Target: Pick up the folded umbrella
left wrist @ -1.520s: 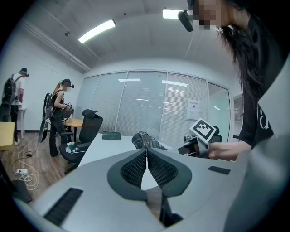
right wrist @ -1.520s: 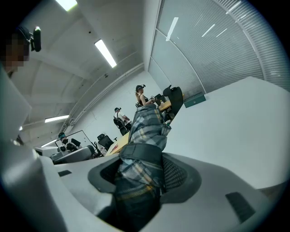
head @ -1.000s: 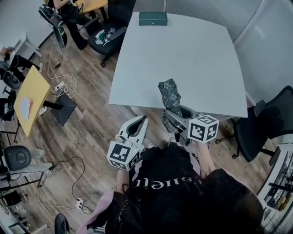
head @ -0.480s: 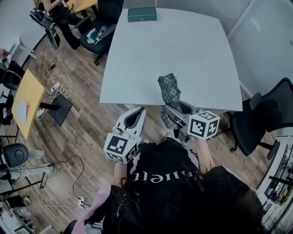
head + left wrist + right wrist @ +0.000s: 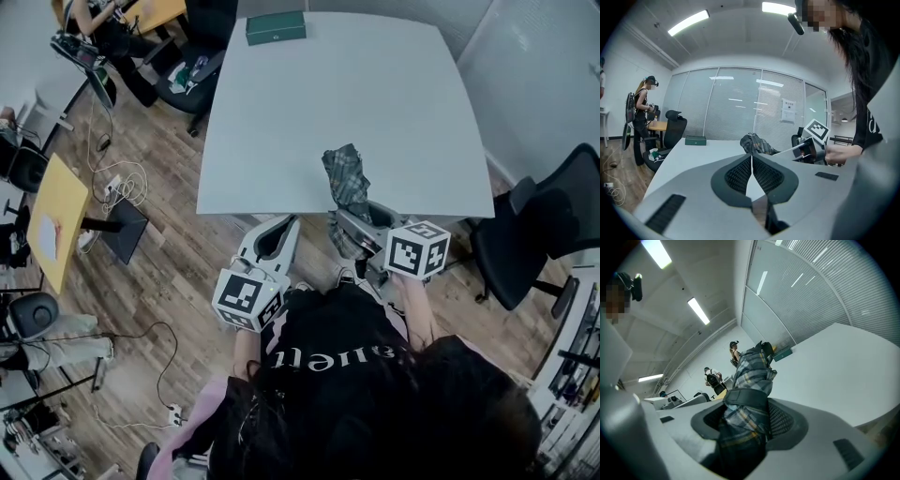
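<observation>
One white desk (image 5: 394,103) stands on wood floor (image 5: 187,272). One green box (image 5: 276,27) sits at its far edge. One umbrella (image 5: 349,183) at the near edge, clamped in the right fingers (image 5: 785,420); left fingers (image 5: 736,174) closed, empty.

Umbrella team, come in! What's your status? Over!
Right gripper shut on the plaid umbrella. Left gripper shut, empty. Umbrella tip over the table's near edge. Green box far off, nothing blocking.

Head view looks steeply down; 2 gripper views skim across the table (image 5: 356,84).
</observation>
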